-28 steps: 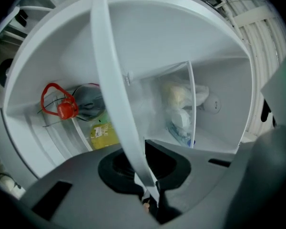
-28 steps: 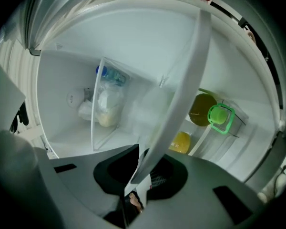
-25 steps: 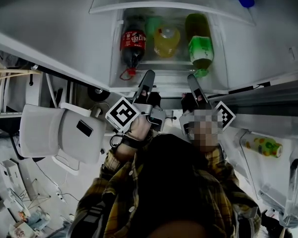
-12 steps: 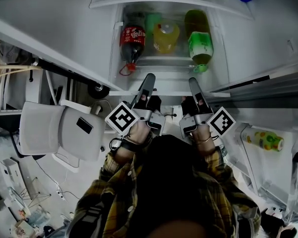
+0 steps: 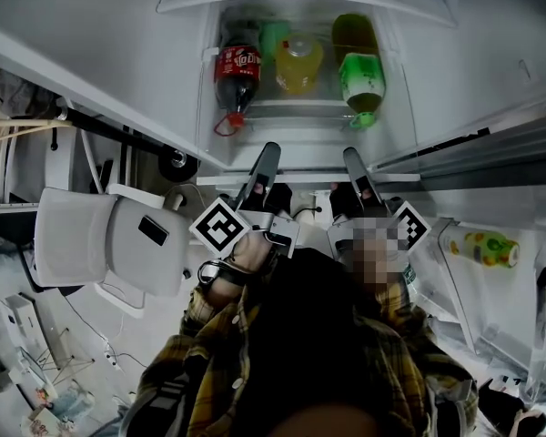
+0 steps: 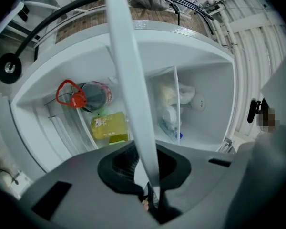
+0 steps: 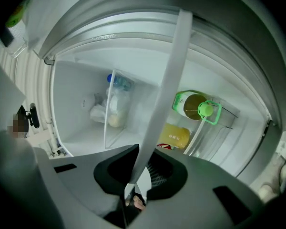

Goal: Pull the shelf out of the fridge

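Ahead of you a cola bottle (image 5: 238,76), a yellow juice bottle (image 5: 300,65) and a green-labelled bottle (image 5: 361,78) lie side by side. On your left stands a white chair (image 5: 109,239); on your right lies a small yellow-and-green bottle (image 5: 479,246).

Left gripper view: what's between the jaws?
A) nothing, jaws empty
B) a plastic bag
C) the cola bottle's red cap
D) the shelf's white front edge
D: the shelf's white front edge runs straight down between the jaws of the left gripper, which are closed on it.
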Available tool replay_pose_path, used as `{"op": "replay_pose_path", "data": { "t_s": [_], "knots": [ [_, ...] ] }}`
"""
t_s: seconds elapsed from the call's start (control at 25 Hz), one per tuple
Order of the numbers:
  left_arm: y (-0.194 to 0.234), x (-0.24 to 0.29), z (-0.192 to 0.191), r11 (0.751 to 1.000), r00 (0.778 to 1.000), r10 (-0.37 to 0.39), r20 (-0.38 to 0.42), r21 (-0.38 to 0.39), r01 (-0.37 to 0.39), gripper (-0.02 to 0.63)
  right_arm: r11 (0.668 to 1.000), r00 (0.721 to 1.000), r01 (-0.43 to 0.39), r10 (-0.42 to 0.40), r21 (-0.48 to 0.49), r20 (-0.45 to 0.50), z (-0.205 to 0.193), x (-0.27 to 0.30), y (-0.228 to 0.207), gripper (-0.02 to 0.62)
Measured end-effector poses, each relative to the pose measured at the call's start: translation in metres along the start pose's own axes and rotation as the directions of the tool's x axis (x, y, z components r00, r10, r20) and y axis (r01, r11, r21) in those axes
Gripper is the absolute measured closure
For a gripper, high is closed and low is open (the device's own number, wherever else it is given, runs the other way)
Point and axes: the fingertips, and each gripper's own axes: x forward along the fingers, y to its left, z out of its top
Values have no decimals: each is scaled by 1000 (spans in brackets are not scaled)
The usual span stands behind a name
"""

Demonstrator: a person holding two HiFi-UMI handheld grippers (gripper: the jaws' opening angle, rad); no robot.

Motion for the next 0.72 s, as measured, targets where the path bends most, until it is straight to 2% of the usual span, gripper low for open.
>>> {"op": "replay_pose_path", "data": {
  "t_s": [0.72],
  "knots": [
    [-2, 0, 1, 1000, 1000, -21, 8, -17, 21, 568, 1000, 1000, -7, 7, 11, -4, -1, 0, 1, 543]
  ]
}}
